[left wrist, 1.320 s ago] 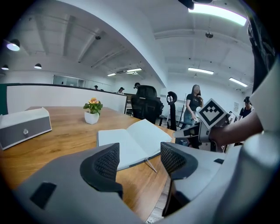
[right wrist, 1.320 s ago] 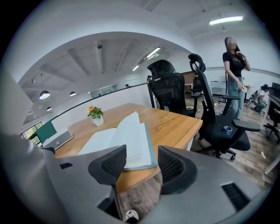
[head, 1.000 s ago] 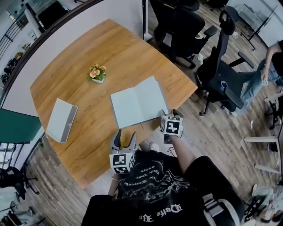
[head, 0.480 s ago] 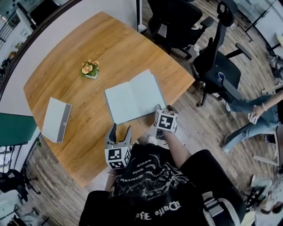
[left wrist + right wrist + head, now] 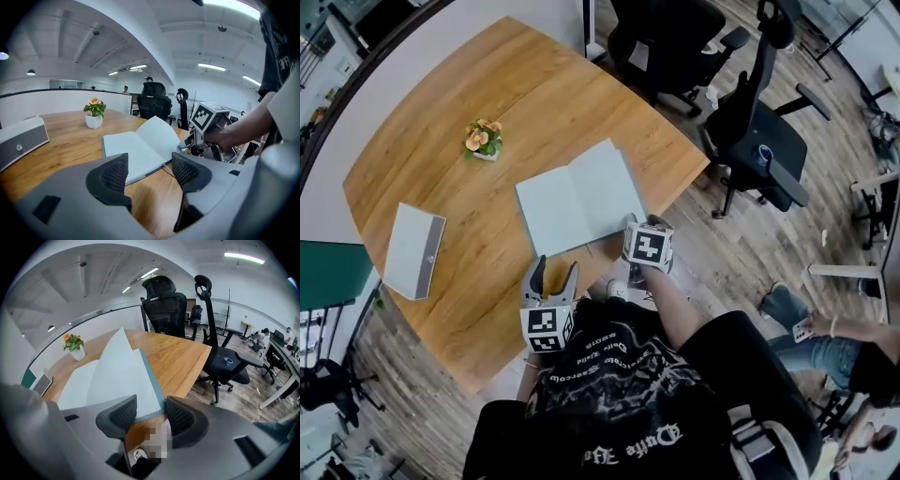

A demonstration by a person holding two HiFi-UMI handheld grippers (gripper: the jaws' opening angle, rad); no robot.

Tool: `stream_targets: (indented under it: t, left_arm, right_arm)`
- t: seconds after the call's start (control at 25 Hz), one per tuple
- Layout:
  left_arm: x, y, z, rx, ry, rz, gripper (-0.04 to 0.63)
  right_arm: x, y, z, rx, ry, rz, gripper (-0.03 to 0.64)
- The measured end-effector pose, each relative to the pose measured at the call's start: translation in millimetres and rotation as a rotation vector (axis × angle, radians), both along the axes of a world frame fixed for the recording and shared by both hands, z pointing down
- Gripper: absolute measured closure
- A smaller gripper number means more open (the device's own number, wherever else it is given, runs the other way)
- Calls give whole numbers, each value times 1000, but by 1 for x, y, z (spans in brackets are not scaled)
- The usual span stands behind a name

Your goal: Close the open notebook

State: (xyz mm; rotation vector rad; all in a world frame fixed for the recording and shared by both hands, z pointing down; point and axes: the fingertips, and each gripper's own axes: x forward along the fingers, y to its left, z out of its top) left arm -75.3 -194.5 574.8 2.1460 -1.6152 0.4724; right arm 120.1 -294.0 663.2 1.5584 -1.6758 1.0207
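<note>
The open notebook [image 5: 581,197] lies flat on the wooden table [image 5: 441,103], pale pages up. It also shows in the left gripper view [image 5: 140,145] and the right gripper view [image 5: 112,376]. My right gripper [image 5: 641,221] points steeply down at the notebook's near right corner. Its jaws [image 5: 150,416] are closing, with the corner of the right-hand cover between them; the pads do not visibly press on it. My left gripper [image 5: 555,272] hovers at the table's near edge, left of the notebook, open with nothing between its fingers [image 5: 149,171].
A small potted flower [image 5: 483,141] stands behind the notebook. A grey box [image 5: 414,251] lies at the table's left. Black office chairs [image 5: 759,131] stand past the right edge. A seated person [image 5: 825,347] is on the floor side, lower right.
The right gripper's jaws have narrowed around the notebook's corner. Both grippers stayed about where they were. The person at the right has moved down the picture.
</note>
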Motion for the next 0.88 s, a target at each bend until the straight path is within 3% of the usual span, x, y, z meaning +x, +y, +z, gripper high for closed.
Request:
stream_targets:
  t: [0.12,0.28,0.56,0.88]
  left_arm:
    - [-2,1,-1,7,-6,-5,282]
    - [-1,3,-4,-9,-4,-3,285]
    - [-11,5,-5,9,-2,-48,302]
    - [-25,11,-10,15,0,-107,316]
  right_arm:
    - [-4,2,0,4,-22,4,436]
    - [-3,-15,-12,100,-46,1,453]
    - [-14,-20,-25,183,-140,25,569]
    - [-23,-21,-49,272,-222,24,582]
